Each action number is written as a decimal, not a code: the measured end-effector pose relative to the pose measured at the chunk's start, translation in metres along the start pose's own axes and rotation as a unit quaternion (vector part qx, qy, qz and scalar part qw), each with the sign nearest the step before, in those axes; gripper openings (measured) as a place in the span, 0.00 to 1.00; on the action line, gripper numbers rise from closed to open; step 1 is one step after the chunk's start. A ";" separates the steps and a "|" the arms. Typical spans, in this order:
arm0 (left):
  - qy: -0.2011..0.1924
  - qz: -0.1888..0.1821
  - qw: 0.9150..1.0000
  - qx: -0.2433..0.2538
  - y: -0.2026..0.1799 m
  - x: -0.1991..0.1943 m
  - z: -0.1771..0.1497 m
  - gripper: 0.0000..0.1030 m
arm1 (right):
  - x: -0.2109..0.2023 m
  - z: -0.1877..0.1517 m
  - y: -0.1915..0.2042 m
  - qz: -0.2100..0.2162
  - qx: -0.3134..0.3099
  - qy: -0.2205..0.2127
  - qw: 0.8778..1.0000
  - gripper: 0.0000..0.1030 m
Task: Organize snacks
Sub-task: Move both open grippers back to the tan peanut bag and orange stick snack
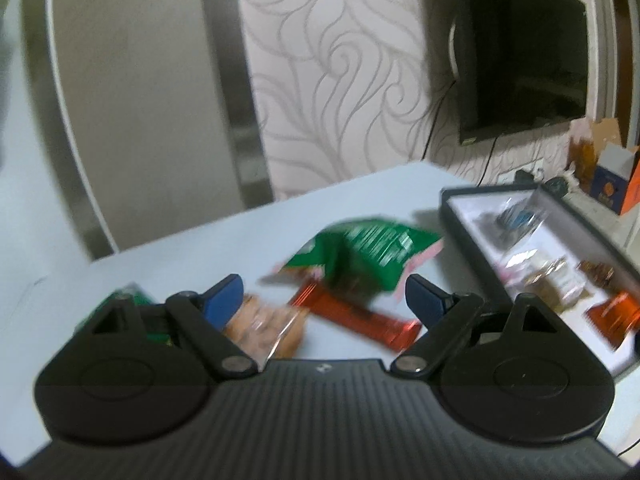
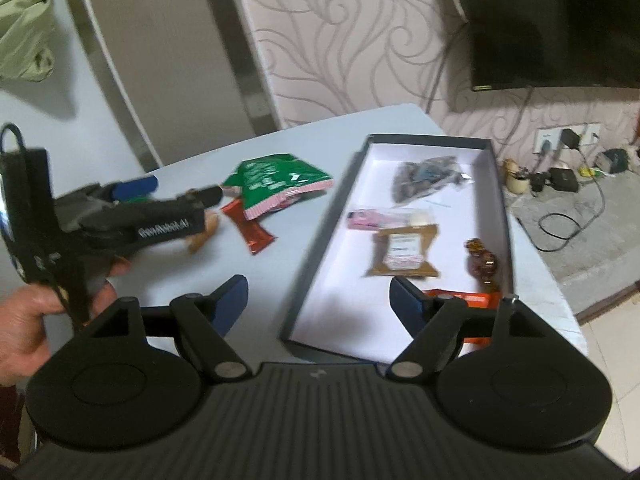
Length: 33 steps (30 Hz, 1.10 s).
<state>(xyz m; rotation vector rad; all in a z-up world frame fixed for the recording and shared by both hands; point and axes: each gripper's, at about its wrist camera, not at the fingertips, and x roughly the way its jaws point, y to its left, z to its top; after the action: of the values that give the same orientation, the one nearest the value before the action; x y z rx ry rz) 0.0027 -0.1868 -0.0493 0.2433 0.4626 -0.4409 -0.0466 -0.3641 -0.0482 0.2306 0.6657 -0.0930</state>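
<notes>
The left gripper [image 2: 176, 192] hangs low over the loose snacks, fingers spread wide and holding nothing. Right between those fingers in its own view sit the biscuit packet [image 1: 266, 326] and the red bar [image 1: 356, 318], with the green packet [image 1: 360, 258] just beyond, overlapping the bar's far end. The red bar's long axis runs diagonally, from near the green packet toward the near edge of the worktop [image 2: 192, 280] and slanting toward the box; the fingers would likely need to close across its short width, not along it.

Over on the right, the right gripper [image 2: 318, 308] is also wide open and empty, poised above the near end of the dark-rimmed box [image 2: 320, 236], which lies along the worktop's right edge. Inside the box there are already a grey pouch [image 2: 430, 178], a pink packet [image 2: 372, 218], a brown packet [image 2: 404, 254], an amber sweet [image 2: 482, 262] and an orange wrapper [image 2: 468, 300].

So the left gripper is plainly the nearer one to the three snacks outside the box; the box lies to their right, a short carry across.
</notes>
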 end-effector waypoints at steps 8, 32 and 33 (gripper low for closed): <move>0.016 0.034 0.999 -0.014 0.036 0.024 -0.005 0.87 | 0.006 -0.003 0.015 0.005 -0.010 0.014 1.000 0.79; 0.075 -0.006 0.997 -0.022 0.054 0.034 -0.040 0.71 | 0.047 0.013 0.058 0.068 -0.093 0.048 0.992 0.57; 0.077 -0.009 0.997 -0.024 0.056 0.027 -0.043 0.71 | 0.056 0.016 0.066 0.072 -0.110 0.054 0.990 0.56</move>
<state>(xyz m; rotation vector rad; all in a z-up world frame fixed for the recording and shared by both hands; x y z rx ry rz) 0.0341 -0.1336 -0.0927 0.2280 0.6259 -0.4309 0.0178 -0.3047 -0.0588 0.0709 0.7589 0.1318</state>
